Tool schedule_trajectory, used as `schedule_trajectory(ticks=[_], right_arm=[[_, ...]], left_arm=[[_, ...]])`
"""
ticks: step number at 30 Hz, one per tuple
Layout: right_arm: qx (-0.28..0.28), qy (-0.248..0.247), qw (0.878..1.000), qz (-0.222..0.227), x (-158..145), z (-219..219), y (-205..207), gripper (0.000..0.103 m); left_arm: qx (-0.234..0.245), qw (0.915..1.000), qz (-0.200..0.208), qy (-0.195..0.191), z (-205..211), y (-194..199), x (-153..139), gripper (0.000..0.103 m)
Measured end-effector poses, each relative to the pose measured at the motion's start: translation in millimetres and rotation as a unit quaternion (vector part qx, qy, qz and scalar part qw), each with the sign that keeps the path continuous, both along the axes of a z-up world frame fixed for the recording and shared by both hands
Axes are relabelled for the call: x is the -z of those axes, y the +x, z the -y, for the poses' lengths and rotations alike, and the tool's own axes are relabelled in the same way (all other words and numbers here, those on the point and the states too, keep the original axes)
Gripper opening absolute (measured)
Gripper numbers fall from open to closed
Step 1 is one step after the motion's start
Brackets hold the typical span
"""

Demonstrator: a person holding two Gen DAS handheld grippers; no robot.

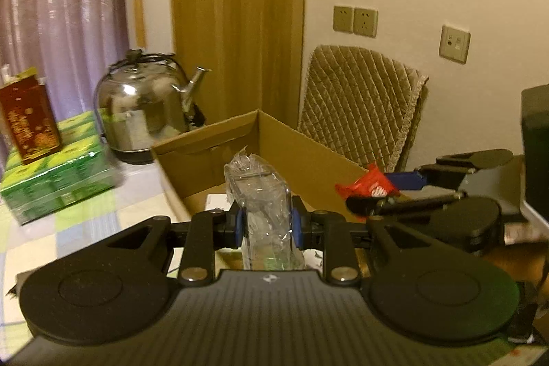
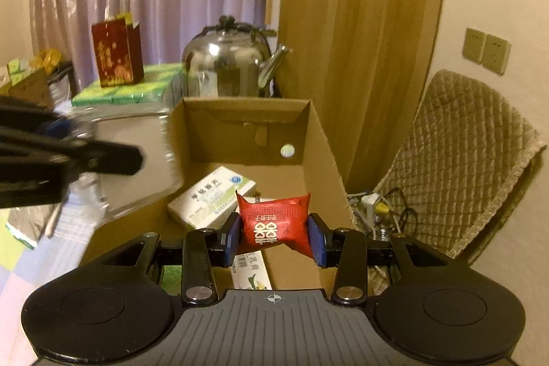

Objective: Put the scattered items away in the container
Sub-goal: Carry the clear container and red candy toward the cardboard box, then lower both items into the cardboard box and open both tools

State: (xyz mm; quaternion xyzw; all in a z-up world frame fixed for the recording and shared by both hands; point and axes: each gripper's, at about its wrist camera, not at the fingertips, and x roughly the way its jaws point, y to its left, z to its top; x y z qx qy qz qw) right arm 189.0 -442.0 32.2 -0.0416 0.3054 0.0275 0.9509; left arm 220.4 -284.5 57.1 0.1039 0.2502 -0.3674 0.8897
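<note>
An open cardboard box (image 1: 302, 139) (image 2: 319, 139) stands on the table. My left gripper (image 1: 267, 223) is shut on a clear plastic packet (image 1: 264, 194) and holds it above the box's near edge. My right gripper (image 2: 274, 237) is shut on a red candy packet (image 2: 274, 222) over the box; it also shows in the left wrist view (image 1: 369, 186). Inside the box lie a white medicine box (image 2: 212, 194) and another white carton (image 2: 250, 270). The left gripper shows blurred at the left of the right wrist view (image 2: 68, 156).
A steel kettle (image 1: 144, 105) (image 2: 226, 64) stands behind the box. Green packs (image 1: 55, 177) with a red carton (image 1: 27, 119) on top sit at the left. A padded chair (image 1: 360, 112) (image 2: 463, 160) stands to the right, with a power strip and cables (image 2: 374, 208) below.
</note>
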Motion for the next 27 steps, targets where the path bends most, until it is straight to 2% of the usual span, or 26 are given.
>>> schedule_trajectory(ticks=[8,14,24,27], right_arm=[[-0.028,-0.014,0.999,-0.036,21,3,21,0.039],[-0.037,-0.021,0.998,-0.050,31,1,31,0.039],[-0.040,-0.020,0.997,-0.066,35,-1,41,0.039],[-0.039,-0.020,0.997,-0.067,35,-1,41,0.039]], left_arm=[[0.023,0.9981,-0.006,0.057,42,38,34,0.022],[0.027,0.9955,-0.012,0.090,52,54,55,0.022],[0.037,0.9928,-0.024,0.111,60,64,69,0.023],[0.035,0.9933,-0.023,0.108,58,65,68,0.024]])
